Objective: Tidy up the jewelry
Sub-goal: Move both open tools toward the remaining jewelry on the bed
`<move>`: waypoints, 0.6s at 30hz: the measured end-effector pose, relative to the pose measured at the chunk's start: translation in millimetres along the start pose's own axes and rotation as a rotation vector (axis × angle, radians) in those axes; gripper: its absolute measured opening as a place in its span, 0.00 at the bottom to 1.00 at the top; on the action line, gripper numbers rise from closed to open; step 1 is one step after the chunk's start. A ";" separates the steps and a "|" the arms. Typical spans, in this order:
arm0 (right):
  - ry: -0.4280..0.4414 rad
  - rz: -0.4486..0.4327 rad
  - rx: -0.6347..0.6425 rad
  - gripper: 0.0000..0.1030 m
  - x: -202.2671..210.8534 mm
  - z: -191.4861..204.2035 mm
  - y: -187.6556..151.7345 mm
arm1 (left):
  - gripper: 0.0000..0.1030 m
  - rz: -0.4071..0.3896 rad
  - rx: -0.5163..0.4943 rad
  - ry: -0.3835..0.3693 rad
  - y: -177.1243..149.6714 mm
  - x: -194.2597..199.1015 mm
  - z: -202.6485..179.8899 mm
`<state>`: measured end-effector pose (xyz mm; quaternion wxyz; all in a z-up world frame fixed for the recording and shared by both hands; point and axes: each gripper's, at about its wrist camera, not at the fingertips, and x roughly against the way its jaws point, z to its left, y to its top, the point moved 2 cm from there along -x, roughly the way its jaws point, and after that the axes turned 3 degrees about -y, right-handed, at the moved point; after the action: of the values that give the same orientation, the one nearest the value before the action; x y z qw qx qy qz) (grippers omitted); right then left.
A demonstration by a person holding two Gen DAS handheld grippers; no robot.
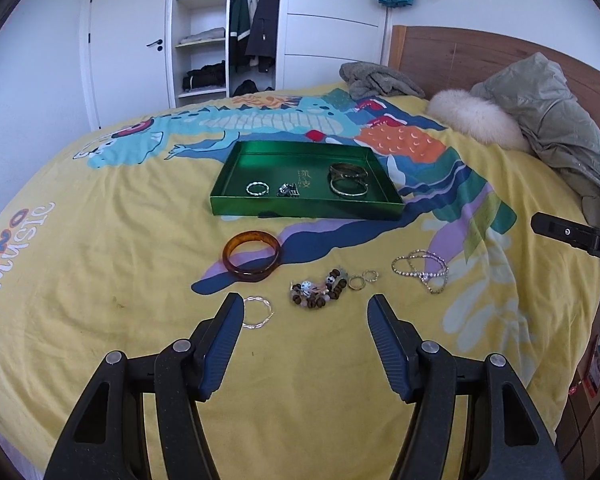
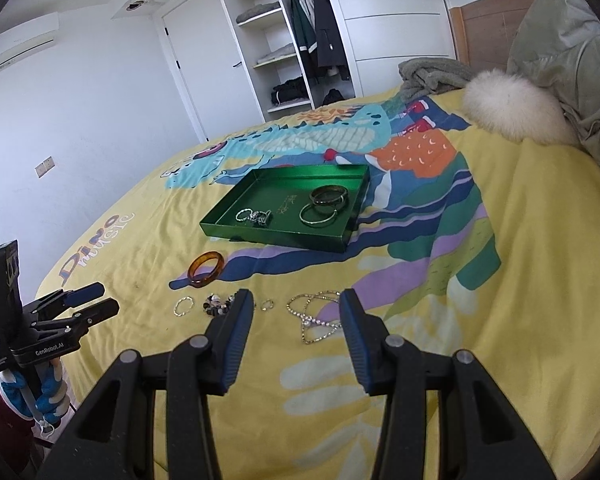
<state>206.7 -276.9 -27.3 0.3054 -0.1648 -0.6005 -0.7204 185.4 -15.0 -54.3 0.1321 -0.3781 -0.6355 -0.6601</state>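
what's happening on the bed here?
A person holds two grippers over a bed, sorting jewelry into a green tray. Some bangles and rings already lie in the tray. Outside it, on the yellow bedspread, lie an amber bangle, a bead bracelet, small rings and a rhinestone chain. The left gripper and right gripper are both open and empty.

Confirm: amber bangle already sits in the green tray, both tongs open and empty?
Not quite. The amber bangle still lies on the bedspread, in front of the green tray, as the left wrist view shows. Both tongs, left and right, are open and empty.
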 end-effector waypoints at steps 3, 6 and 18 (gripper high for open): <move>0.008 0.023 0.000 0.42 -15.5 -4.3 -1.6 | 0.62 0.028 -0.012 -0.010 0.5 -19.7 0.8; 0.022 0.042 -0.001 0.42 -31.3 -7.4 -3.4 | 0.62 0.055 -0.024 -0.020 0.7 -39.1 2.1; 0.048 0.110 -0.003 0.42 -78.8 -13.3 -11.8 | 0.62 0.154 -0.064 -0.066 -1.4 -105.8 2.2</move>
<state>260.7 -269.6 -86.9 0.3585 -0.1805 -0.5820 -0.7072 257.1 -45.1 -126.1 0.1494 -0.4515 -0.5869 -0.6552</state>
